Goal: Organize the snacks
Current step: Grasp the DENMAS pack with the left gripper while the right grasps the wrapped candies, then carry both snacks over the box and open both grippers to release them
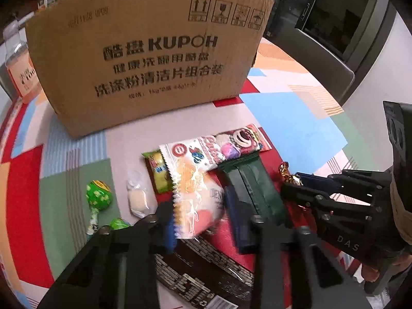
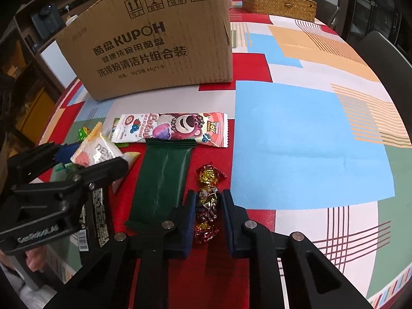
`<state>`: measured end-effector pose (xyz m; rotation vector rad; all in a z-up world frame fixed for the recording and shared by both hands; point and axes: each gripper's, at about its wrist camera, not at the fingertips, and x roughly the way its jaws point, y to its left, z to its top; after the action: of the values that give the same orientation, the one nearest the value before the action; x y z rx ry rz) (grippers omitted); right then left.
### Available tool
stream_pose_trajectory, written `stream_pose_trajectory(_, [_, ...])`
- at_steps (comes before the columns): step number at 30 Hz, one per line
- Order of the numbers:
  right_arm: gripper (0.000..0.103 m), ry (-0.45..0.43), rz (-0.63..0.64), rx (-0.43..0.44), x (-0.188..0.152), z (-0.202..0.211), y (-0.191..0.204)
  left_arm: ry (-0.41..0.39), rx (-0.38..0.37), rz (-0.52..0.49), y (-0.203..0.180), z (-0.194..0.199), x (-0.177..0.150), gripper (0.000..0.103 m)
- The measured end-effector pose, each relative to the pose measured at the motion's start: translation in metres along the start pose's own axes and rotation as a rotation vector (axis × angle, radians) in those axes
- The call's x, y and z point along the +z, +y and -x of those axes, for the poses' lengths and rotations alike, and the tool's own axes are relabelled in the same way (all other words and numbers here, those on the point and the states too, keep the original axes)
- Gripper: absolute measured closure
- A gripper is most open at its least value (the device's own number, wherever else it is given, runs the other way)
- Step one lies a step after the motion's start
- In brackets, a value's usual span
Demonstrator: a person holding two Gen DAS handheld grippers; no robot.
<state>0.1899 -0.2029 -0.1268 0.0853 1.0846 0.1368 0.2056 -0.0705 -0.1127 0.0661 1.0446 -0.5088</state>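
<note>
My left gripper (image 1: 203, 221) is shut on a white and orange snack packet (image 1: 198, 193) and holds it just above the table; it shows too in the right wrist view (image 2: 95, 152). My right gripper (image 2: 208, 206) is closed around a string of gold and red foil candies (image 2: 207, 198) lying on the cloth. A pink bear wafer bar (image 2: 172, 128), a dark green bar (image 2: 162, 182), a black packet (image 1: 203, 273), green lollipops (image 1: 99, 193) and a small white candy (image 1: 139, 200) lie in front of the cardboard box (image 1: 144, 59).
The table wears a patchwork cloth (image 2: 309, 141) of red, blue, green and white. A bottle of orange liquid (image 1: 20, 64) stands left of the box. A woven basket (image 2: 279, 3) sits at the far edge. A dark chair (image 2: 386, 61) stands at the right.
</note>
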Motion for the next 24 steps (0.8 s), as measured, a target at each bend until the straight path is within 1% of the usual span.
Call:
stream_pose_trajectory(4, [0.083, -0.009, 0.002, 0.011, 0.000, 0.005, 0.002, -0.016, 0.002, -0.005, -0.003, 0.005, -0.001, 0.075])
stream_pose_trajectory(17, [0.083, -0.089, 0.015, 0.036, 0.013, 0.034, 0.013, -0.124, -0.004, -0.002, -0.005, 0.046, 0.008, 0.075])
stream_pose_trajectory(24, [0.083, -0.165, 0.038, 0.040, 0.030, 0.054, 0.023, -0.229, 0.045, -0.028, -0.002, 0.080, 0.017, 0.075])
